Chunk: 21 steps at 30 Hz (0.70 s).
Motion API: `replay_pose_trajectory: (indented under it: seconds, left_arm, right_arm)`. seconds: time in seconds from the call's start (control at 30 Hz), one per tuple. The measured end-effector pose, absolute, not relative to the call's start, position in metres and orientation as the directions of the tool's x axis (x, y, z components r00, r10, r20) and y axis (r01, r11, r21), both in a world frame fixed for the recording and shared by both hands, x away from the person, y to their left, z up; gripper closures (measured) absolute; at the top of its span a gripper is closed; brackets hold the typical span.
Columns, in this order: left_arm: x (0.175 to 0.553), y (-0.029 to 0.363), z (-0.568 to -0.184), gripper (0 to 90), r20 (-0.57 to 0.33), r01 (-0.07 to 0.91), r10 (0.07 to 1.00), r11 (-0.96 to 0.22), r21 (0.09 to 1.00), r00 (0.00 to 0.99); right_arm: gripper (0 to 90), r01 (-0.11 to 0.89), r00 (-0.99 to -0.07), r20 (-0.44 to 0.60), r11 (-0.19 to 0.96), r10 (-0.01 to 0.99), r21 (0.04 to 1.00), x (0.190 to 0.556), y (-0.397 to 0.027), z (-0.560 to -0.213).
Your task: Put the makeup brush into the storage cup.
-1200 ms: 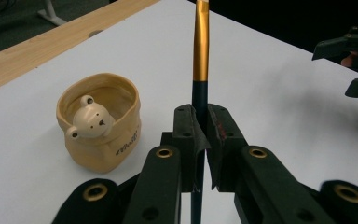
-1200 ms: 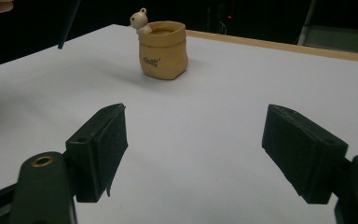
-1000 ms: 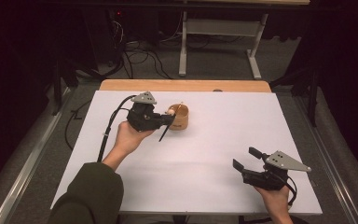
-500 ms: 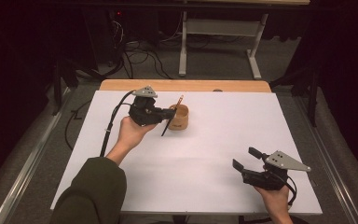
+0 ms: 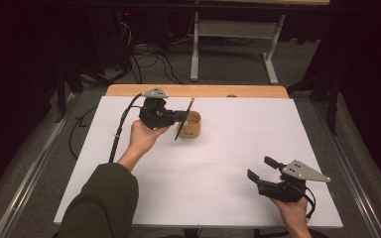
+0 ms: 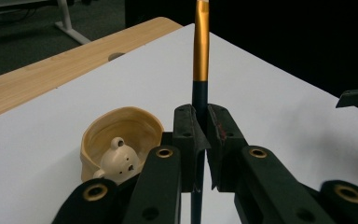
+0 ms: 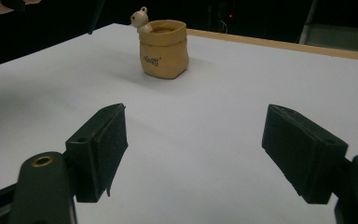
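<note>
A tan sack-shaped cup (image 5: 192, 125) (image 6: 121, 135) (image 7: 164, 48) with a small bear figure (image 6: 116, 161) (image 7: 140, 19) at its rim stands on the white table toward the back. My left gripper (image 5: 178, 117) (image 6: 200, 144) hangs just left of the cup, shut on a thin dark pen with a gold upper section (image 5: 184, 119) (image 6: 200, 51). The pen is tilted, its top over the cup's left rim. My right gripper (image 5: 263, 168) (image 7: 193, 154) rests low at the front right, open, with nothing between its jaws, aimed at the cup.
The white tabletop (image 5: 238, 148) ends at a wooden strip (image 5: 198, 91) along the back. Beyond it stand a desk frame (image 5: 233, 44) and cables on the floor. A metal rail (image 5: 25, 183) runs along the left side.
My left gripper has lifted and drawn slightly back and left with the pen, which now stands more upright above the cup's left rim. The right gripper has stayed put.
</note>
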State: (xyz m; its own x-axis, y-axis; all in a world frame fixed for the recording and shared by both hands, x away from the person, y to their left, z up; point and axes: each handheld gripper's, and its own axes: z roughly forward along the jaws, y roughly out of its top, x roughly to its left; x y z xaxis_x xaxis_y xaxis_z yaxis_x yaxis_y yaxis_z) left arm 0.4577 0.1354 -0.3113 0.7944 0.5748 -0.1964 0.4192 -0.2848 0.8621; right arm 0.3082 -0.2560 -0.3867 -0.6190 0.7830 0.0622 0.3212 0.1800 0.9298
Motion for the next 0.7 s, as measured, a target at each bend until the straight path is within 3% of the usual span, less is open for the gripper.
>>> replay_pose_trajectory:
  seconds: [0.7]
  left_arm:
    - [0.471, 0.127, -0.311, 82.6, -0.214, 0.421, 0.590, -0.239, 0.875, 0.779]
  right_arm:
    - [23.8, 0.318, -0.622, 0.059, 0.183, 0.781, 0.930, 0.308, -0.256, -0.387]
